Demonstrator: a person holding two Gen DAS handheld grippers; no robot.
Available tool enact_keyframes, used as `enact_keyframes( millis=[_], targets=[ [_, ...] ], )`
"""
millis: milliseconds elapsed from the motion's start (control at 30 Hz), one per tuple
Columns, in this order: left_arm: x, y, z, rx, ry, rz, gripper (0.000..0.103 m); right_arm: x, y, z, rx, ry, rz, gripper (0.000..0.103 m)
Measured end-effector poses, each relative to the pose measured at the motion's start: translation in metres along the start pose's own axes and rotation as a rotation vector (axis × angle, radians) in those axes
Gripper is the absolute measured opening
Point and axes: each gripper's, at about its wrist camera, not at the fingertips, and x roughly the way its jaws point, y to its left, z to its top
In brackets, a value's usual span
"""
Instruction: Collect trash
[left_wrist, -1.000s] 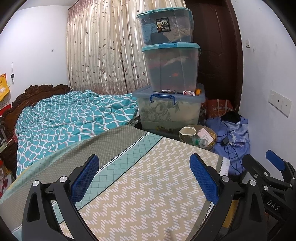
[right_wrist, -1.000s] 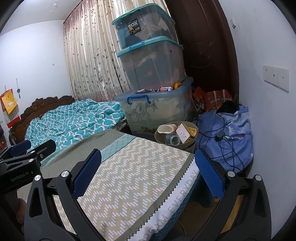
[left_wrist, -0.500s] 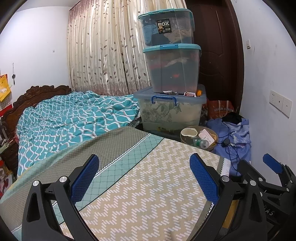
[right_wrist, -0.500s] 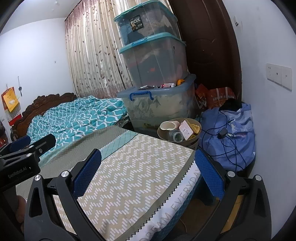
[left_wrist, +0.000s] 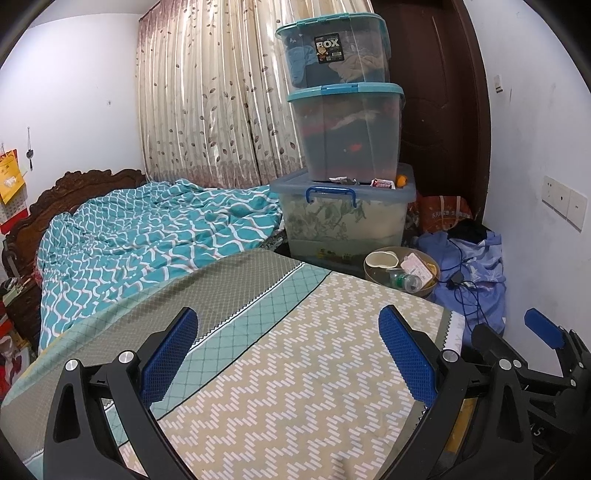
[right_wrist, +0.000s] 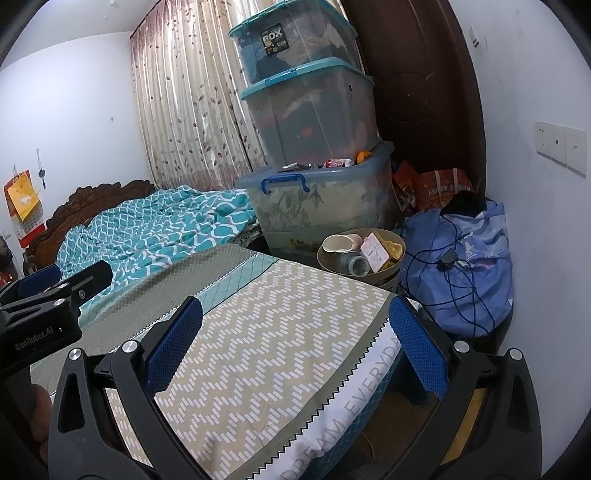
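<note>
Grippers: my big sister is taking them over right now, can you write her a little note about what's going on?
Left gripper: open, empty, hovering over the bed.
Right gripper: open, empty, over the bed's foot corner.
Trash: a round bin sits on the floor past the foot of the bed, in front of the stacked boxes. It already holds a cup, a bottle and a carton.
Wrappers lie on the lowest box's lid; they may be trash too.
Done: nothing picked up yet by either gripper.
Left: find loose trash, grab it, drop it in the bin.
</note>
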Motion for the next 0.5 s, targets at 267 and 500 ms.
enact_keyframes(
  millis=[267,500],
  targets=[
    [0.0033,-0.0024,-0.0019,-0.003,0.011,0.008,0.095,0.0006,0.0005,-0.0012,0.001,0.006,0.000,0.100],
    [0.0046,-0.0029,-0.0021,-0.003,0.013,0.008,0.095,0.0021,0.0005,-0.0016,0.000,0.011,0.002,0.100]
  ],
)
